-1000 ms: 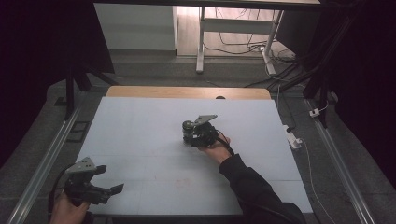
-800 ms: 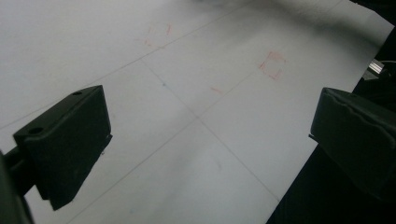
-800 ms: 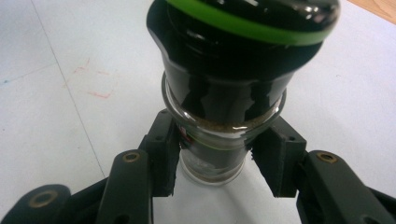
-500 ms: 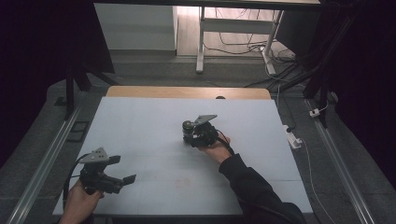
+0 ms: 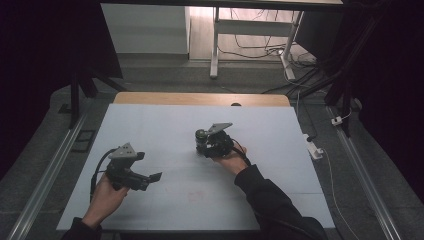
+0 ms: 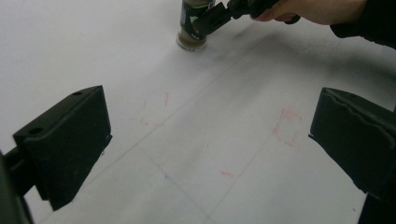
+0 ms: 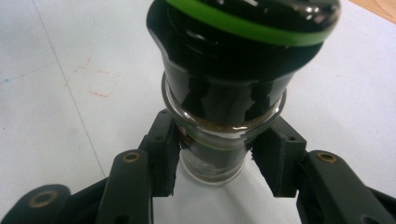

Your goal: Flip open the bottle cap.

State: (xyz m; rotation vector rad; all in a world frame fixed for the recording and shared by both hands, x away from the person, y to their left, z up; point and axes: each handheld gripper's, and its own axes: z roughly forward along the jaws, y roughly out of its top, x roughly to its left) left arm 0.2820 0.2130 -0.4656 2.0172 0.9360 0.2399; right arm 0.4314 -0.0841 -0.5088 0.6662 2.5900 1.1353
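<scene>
My right tongs (image 7: 212, 163) squeeze the glass body of a little spice jar (image 7: 224, 93) standing near the middle of the white bench (image 5: 150, 125). My left tongs (image 6: 205, 154) are wide open, holding nothing, well apart from it. I think the jar is light, hard and slippery, so holding low under its black cap (image 7: 243, 28) is best.

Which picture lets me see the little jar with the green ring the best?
The right gripper view: the jar sits close up between the right gripper jaws, green ring and glass clear. The high view shows it small; the left gripper view shows it far off, top cut off.
</scene>
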